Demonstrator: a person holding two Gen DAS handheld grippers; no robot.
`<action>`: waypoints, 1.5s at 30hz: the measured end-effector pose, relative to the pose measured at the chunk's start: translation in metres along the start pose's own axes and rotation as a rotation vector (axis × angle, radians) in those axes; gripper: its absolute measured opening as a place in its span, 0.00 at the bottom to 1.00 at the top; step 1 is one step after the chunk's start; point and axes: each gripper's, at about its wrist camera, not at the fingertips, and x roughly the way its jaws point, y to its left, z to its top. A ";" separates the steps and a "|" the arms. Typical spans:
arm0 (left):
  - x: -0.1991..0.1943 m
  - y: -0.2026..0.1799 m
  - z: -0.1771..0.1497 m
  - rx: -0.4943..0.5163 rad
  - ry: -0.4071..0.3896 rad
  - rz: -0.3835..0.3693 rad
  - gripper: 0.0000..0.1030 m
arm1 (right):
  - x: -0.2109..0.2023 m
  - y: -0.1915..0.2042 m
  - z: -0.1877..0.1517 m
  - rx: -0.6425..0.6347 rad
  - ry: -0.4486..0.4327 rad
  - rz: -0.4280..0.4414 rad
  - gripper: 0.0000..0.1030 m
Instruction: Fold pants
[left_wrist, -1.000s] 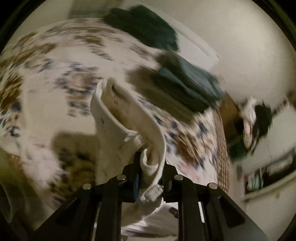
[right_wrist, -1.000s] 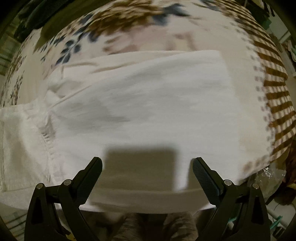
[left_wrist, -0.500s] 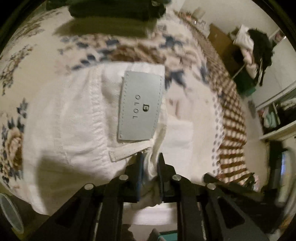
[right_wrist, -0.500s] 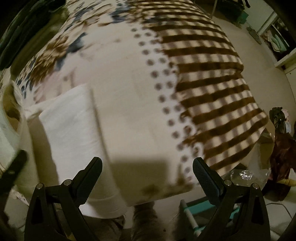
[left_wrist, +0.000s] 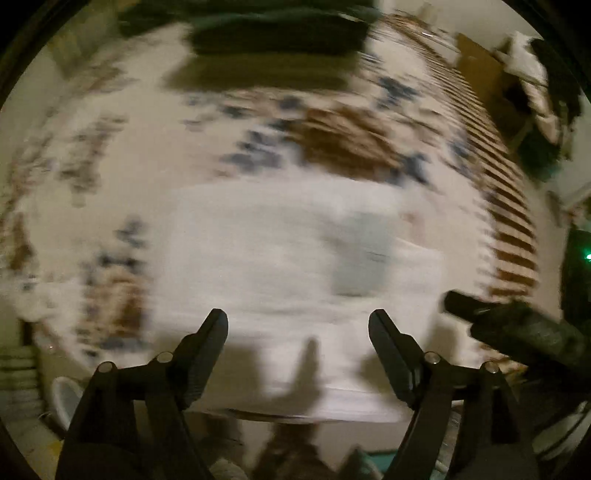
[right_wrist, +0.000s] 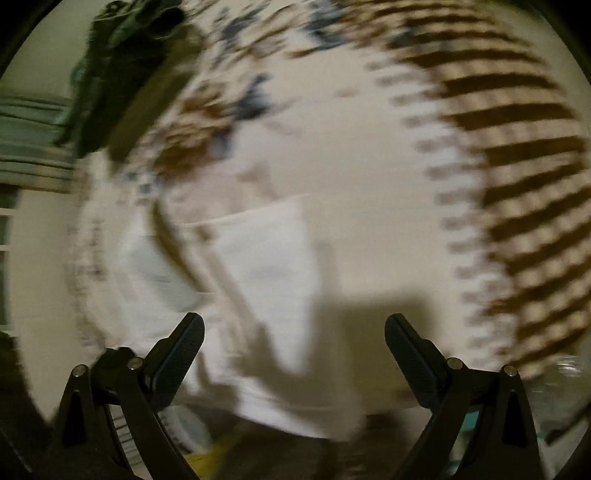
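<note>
**Both claws spread above the part-folded pants**

Left wrist view: the left gripper (left_wrist: 298, 325) has its two fingers wide apart, with nothing between them. The white pants (left_wrist: 288, 266) lie directly ahead of and below the claw, flat on the patterned bedspread (left_wrist: 92, 155), as a compact white block. A pale grey-blue label patch (left_wrist: 360, 254) sits on the upper layer, ahead and a little to the right of the claw's centre line. The near edge of the block lies just under the fingertips; its long axis appears to run across the claw, left to right, though motion blur softens every edge. Dark folded garments (left_wrist: 273, 37) lie well beyond, at the far side of the bed.

Right wrist view: the right gripper (right_wrist: 294, 328) is likewise spread and empty. Here the pants (right_wrist: 258, 266) lie ahead and to the left of the claw, reaching down toward the left fingertip; bare bedspread (right_wrist: 388, 184) fills the space ahead of the right finger. A dark claw at the right edge of the left wrist view is probably this same right gripper (left_wrist: 517, 328), close beside the pants' right end.

Judgement: the left claw is centred on the bundle and the right stands off its right end, so any further fold would likely bring that right end leftward across the long axis.
</note>
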 end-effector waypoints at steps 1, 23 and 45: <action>0.000 0.012 0.002 -0.022 -0.004 0.021 0.75 | 0.008 0.007 0.005 -0.008 0.010 0.047 0.97; 0.012 0.118 0.011 -0.133 -0.042 0.057 0.86 | -0.011 0.095 -0.033 -0.149 -0.108 -0.059 0.10; 0.092 0.057 0.016 -0.134 0.143 -0.332 0.87 | -0.042 -0.120 -0.098 0.479 -0.053 -0.022 0.61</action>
